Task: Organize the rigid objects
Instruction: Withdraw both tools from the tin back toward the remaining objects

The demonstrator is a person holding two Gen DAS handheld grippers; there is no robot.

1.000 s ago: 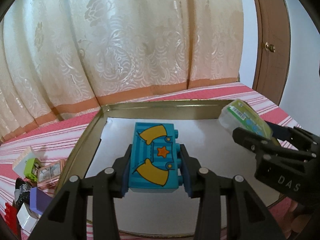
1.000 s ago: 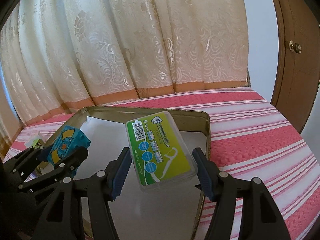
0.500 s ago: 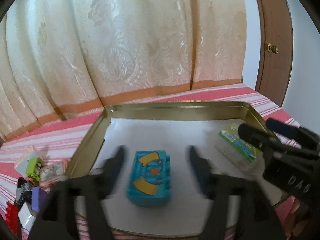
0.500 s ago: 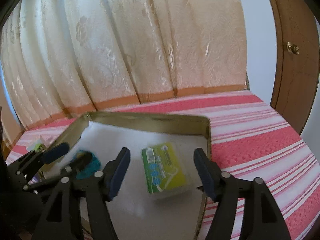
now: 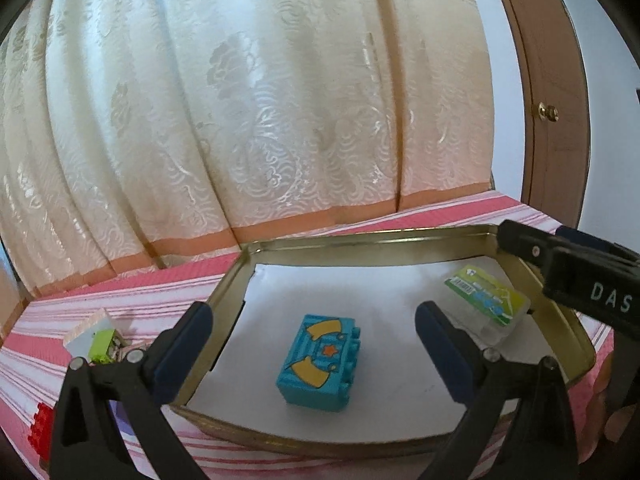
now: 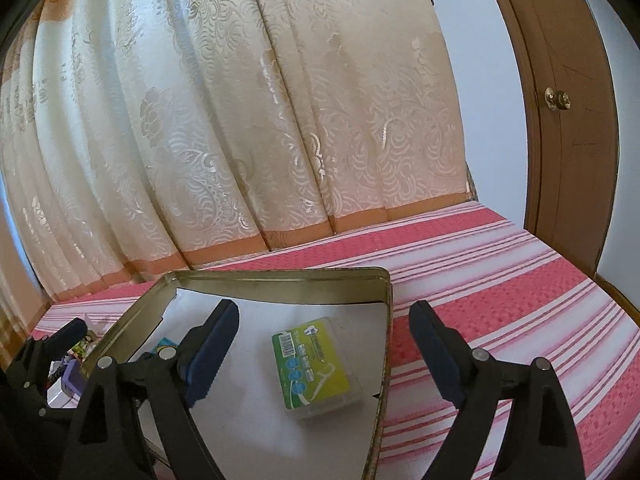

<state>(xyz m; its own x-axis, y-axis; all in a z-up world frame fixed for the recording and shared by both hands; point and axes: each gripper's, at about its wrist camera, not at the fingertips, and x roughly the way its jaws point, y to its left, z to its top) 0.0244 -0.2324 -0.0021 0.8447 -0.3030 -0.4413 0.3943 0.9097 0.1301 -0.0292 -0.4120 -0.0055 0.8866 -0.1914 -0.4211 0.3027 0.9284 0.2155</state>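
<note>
Both claws released; blue brick (image 5: 319, 363) mostly hidden in right view

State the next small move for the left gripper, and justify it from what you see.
Probably swing the left gripper toward the pieces on the striped cloth: its jaws are open, and the blue brick already sits in the tin tray.

White letters "DAS" stand on the right gripper (image 5: 592, 292); the floss box (image 6: 316, 364) label is unreadable.
</note>
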